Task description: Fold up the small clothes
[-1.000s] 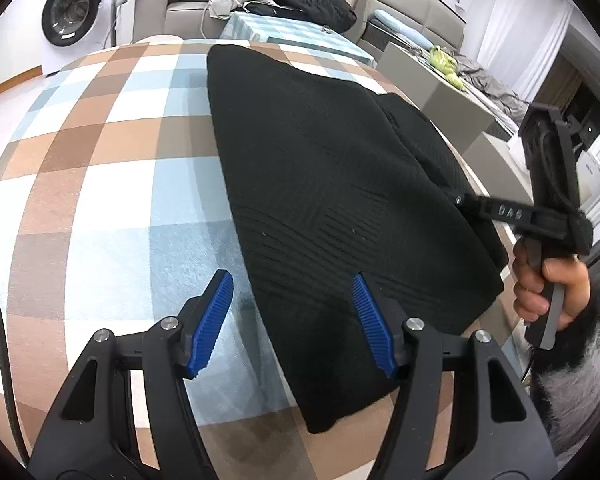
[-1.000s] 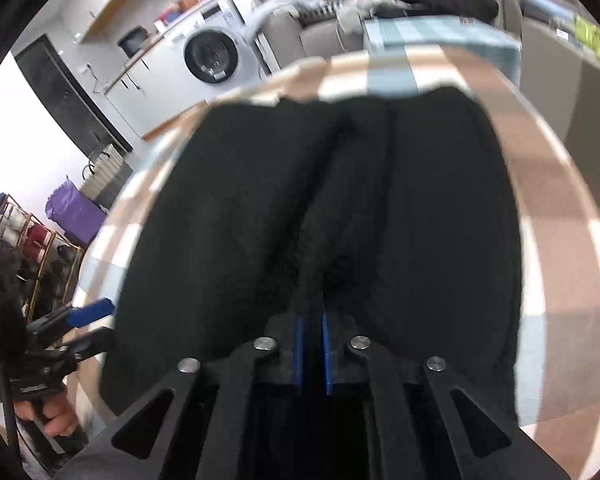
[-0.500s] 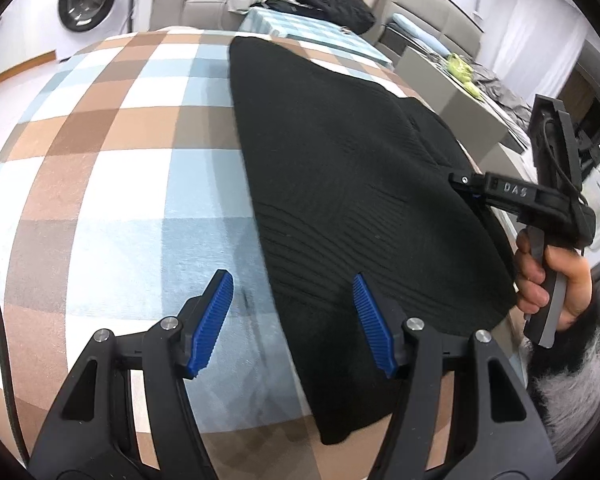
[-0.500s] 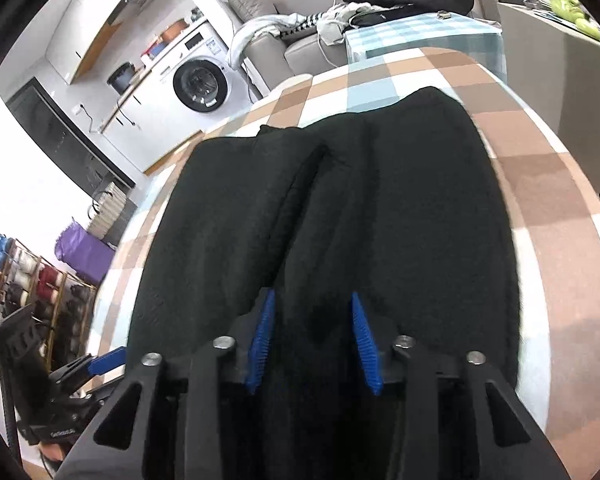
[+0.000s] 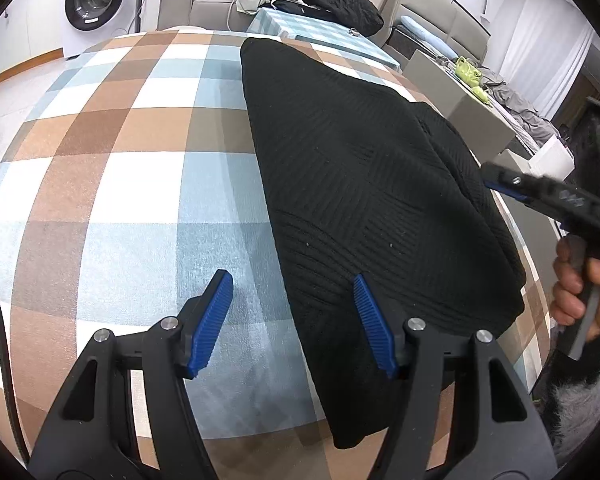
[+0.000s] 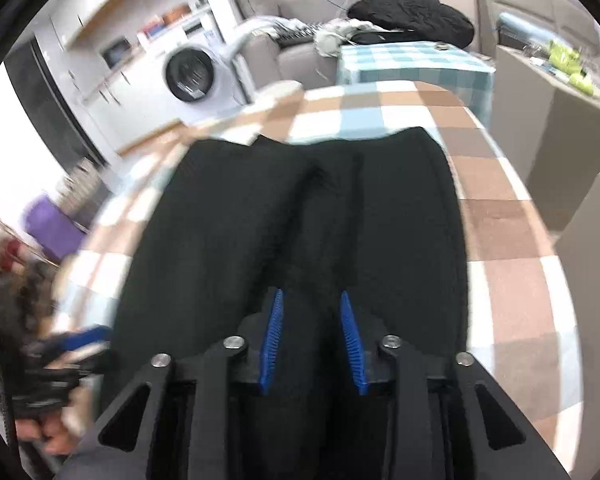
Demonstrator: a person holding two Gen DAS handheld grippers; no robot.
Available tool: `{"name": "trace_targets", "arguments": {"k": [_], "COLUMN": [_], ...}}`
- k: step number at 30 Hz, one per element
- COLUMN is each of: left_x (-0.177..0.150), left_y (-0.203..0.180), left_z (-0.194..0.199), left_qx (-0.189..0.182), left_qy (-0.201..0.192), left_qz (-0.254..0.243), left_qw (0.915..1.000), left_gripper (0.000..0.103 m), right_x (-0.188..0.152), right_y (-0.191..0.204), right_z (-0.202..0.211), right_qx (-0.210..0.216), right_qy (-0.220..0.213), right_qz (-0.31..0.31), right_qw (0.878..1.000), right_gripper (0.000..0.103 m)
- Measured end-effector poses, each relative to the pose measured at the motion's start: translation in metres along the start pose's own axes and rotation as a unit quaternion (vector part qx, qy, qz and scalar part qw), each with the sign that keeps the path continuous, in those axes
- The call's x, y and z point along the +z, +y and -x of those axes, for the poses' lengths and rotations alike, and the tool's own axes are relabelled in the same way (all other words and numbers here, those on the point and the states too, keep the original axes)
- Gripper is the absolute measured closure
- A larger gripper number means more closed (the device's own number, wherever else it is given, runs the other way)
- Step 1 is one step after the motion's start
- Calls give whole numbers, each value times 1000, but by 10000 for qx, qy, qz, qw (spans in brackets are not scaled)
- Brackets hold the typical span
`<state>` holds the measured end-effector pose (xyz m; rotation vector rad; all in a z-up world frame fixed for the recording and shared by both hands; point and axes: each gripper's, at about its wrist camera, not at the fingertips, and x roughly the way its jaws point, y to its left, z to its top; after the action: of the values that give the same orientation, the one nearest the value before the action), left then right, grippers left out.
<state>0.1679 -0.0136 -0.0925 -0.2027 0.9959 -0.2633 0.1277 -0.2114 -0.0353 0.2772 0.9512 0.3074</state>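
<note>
**Black garment let go on the checked table**

The right gripper has just been opening, its 2 blue pads apart over the black knit garment (nothing pinched). The left gripper is spread, empty, at the garment's left edge, which runs toward the checked table's far edge

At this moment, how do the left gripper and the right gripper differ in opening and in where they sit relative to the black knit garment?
The left gripper gapes wide; the right gripper is only partly open, its jaws having just been opening. The left gripper straddles the black knit garment at its edge, one finger over the checked cloth; the right gripper sits wholly over the garment. Both are open with blue ribbed pads, gripping nothing.
</note>
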Motion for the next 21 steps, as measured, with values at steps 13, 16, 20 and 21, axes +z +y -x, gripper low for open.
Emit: {"name": "trace_targets", "arguments": {"k": [13, 16, 20, 21], "left_x": [-6, -5, -4, -4], "left_y": [-3, -4, -6, -8], "left_z": [4, 2, 0, -1], "left_qx": [-134, -117, -205, -216], "left_qy": [6, 24, 55, 62], "left_qz": [-125, -177, -218, -245], "left_qw": [9998, 9998, 9995, 9994], "left_gripper": [43, 43, 43, 43], "right_x": [-9, -9, 7, 14], "right_y": [33, 26, 16, 12], "right_z": [-37, -48, -41, -45], "right_qx": [199, 101, 296, 349], "right_qy": [649, 938, 763, 742], "right_qz": [391, 331, 11, -94], "right_qw": [9969, 9950, 9966, 9966], "right_gripper": [93, 88, 70, 69]}}
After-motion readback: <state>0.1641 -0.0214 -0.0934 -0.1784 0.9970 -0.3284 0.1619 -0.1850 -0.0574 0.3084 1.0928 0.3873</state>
